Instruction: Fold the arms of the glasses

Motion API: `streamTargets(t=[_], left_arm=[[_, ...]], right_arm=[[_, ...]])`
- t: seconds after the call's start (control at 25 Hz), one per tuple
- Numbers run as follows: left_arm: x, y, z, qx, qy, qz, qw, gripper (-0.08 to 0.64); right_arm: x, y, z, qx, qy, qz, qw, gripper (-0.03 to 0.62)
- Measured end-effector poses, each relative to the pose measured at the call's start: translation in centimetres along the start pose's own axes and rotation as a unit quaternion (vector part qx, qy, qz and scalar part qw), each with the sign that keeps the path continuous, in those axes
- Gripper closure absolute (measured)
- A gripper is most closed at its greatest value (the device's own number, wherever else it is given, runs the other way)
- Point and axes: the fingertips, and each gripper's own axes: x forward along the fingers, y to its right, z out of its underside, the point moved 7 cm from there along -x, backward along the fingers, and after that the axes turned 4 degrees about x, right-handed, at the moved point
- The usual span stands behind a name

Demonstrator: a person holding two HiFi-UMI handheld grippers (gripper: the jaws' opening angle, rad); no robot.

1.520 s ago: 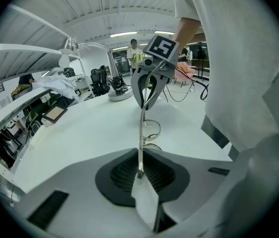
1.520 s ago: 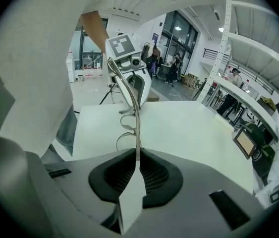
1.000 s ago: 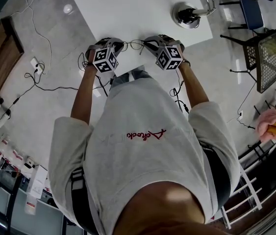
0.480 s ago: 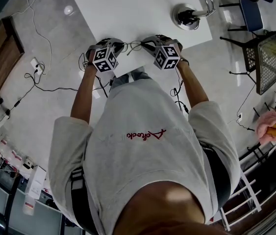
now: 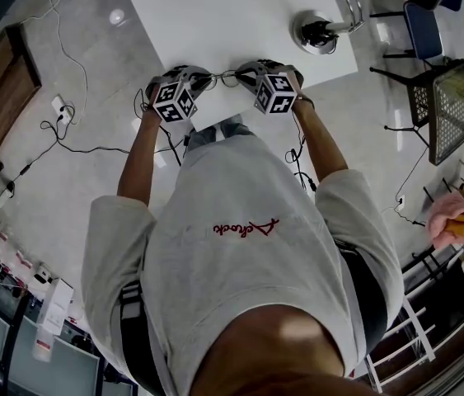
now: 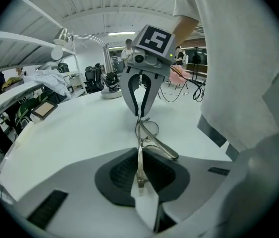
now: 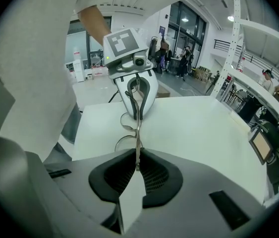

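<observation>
While left gripper and right gripper each pinch one end of the glasses over the near edge of the white table, arm-folding appears under way, next likely calling for an inward hinge swing.

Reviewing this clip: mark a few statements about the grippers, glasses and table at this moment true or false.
1. The left gripper and right gripper are both shut on the glasses. True.
2. The glasses lie untouched on the table. False: they are held between the two grippers.
3. A desk lamp stands on the table. True.
4. The person's top is black. False: it is light grey.
</observation>
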Motion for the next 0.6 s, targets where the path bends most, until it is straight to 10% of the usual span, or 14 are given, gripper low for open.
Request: streamTargets(t=[0.6], left_arm=[[-6.7,1.3,3.7,-0.091,-0.001,-0.113,0.9894,0.488]], right_arm=[[0.9,0.1,0.1,-0.001,-0.035,-0.014,0.999,0.541]])
